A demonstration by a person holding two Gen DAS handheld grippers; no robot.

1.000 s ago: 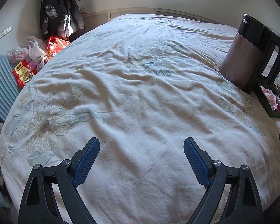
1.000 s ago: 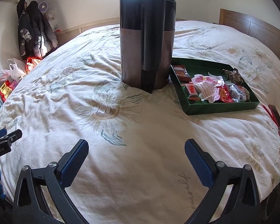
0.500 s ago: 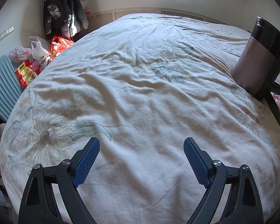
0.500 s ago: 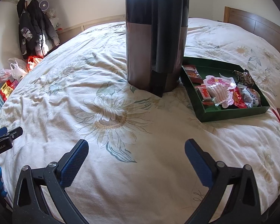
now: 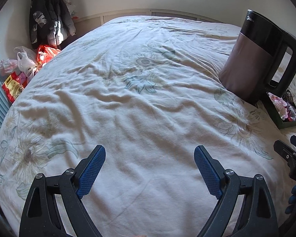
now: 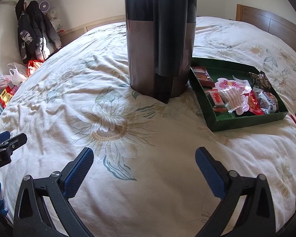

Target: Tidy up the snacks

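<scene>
Both views have shifted since the earlier frames: the kettle sits further into the left wrist view, and in the right wrist view it looms closer, with the green tray nearer too. Going left to right, the left gripper hangs spread and empty over bare bedspread, and the right gripper is likewise spread and empty short of the kettle. Right of the kettle, the snacks lie loosely piled inside the tray, none gripped, so sorting seems barely begun or nearly finished – I cannot tell which

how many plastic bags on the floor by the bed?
3 visible: white bag, red bag beside it under the hanging coats, pinkish bag nearer the wall. More may be hidden.
</scene>
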